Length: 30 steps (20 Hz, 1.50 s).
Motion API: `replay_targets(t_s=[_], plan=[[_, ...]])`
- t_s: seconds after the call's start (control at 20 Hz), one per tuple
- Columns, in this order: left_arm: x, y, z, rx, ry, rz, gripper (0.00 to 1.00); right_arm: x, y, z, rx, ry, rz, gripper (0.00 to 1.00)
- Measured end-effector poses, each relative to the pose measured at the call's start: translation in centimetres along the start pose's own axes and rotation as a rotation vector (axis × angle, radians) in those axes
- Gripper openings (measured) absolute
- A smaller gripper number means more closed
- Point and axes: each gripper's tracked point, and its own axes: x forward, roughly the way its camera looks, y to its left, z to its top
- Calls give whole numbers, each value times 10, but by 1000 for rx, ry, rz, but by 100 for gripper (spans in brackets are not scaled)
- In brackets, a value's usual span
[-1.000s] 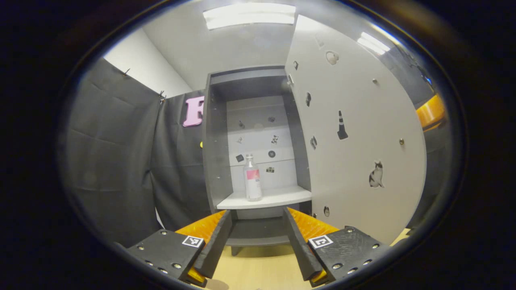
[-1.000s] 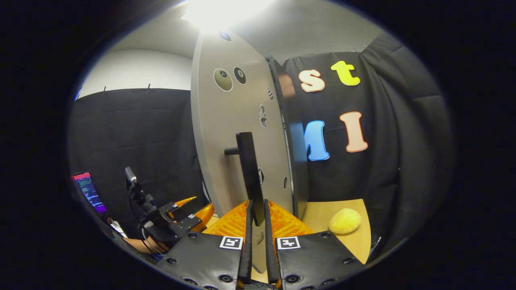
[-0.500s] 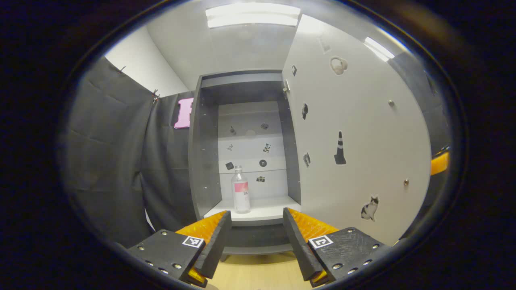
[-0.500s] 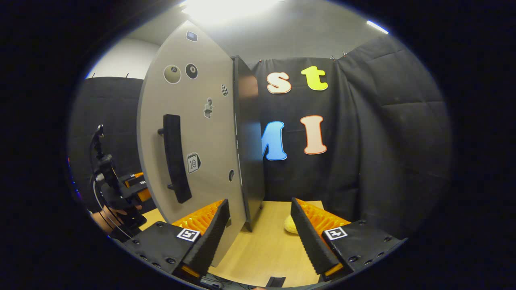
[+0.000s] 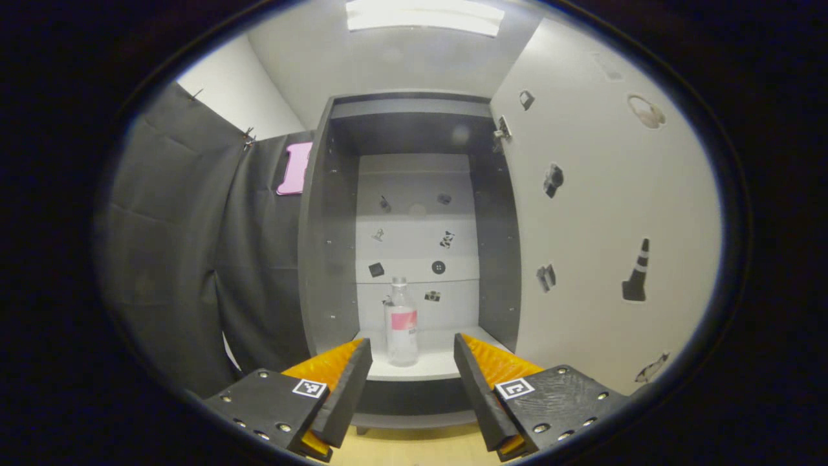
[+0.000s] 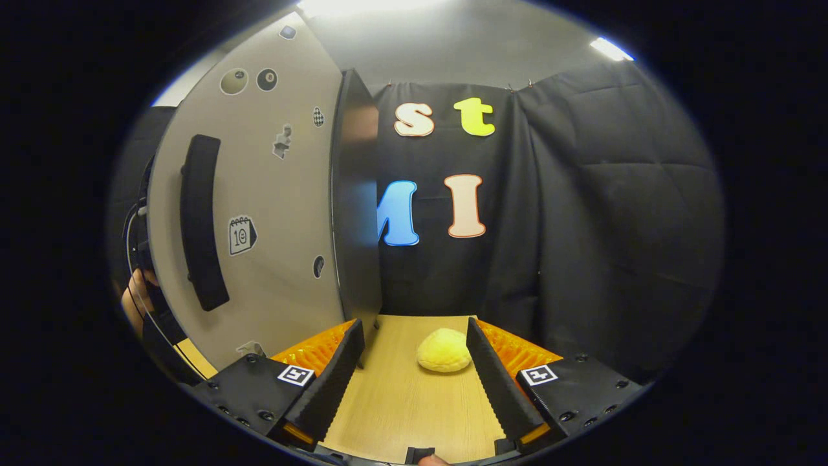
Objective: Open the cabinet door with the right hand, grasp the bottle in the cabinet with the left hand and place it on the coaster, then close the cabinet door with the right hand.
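In the left gripper view the grey cabinet (image 5: 330,259) stands open, its door (image 5: 608,213) swung wide to the right. A clear bottle (image 5: 402,323) with a pink label stands upright on the white shelf (image 5: 446,362). My left gripper (image 5: 411,349) is open, level with the shelf's front edge, the bottle straight ahead between its fingers but farther back. In the right gripper view my right gripper (image 6: 414,333) is open over the wooden table, empty. The door's outer face (image 6: 278,213) and its black handle (image 6: 199,223) lie to its left, apart from the fingers.
A yellow bun-shaped object (image 6: 444,350) lies on the wooden table (image 6: 401,401) ahead of the right gripper. A hand (image 6: 134,298) holding the other gripper peeks past the door's left edge. Black cloth walls stand behind and beside the cabinet.
My right gripper has let go of the door handle, opened and swung right, away from the door. My left gripper has moved closer to the cabinet shelf and the bottle.
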Motion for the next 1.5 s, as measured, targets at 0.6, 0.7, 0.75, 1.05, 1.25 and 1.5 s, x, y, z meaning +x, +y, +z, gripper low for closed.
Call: replay_targets(t_s=[0.6, 0.7, 0.75, 1.05, 1.25, 1.5], plan=[[124, 9, -32, 17, 32, -106, 77, 27, -19, -18, 78, 34, -230, 96], [138, 12, -39, 19, 38, -113, 77, 31, -22, -20, 75, 41, -255, 100], [145, 13, -44, 20, 41, -116, 77, 35, -19, -21, 78, 43, -263, 96], [184, 19, -71, 36, 70, -123, 77, 52, -16, -29, 86, 69, -310, 96], [202, 20, -83, 49, 79, -126, 79, 57, -14, -29, 79, 81, -332, 96], [221, 20, -103, 57, 113, -132, 79, 59, -6, -26, 61, 82, -352, 100]])
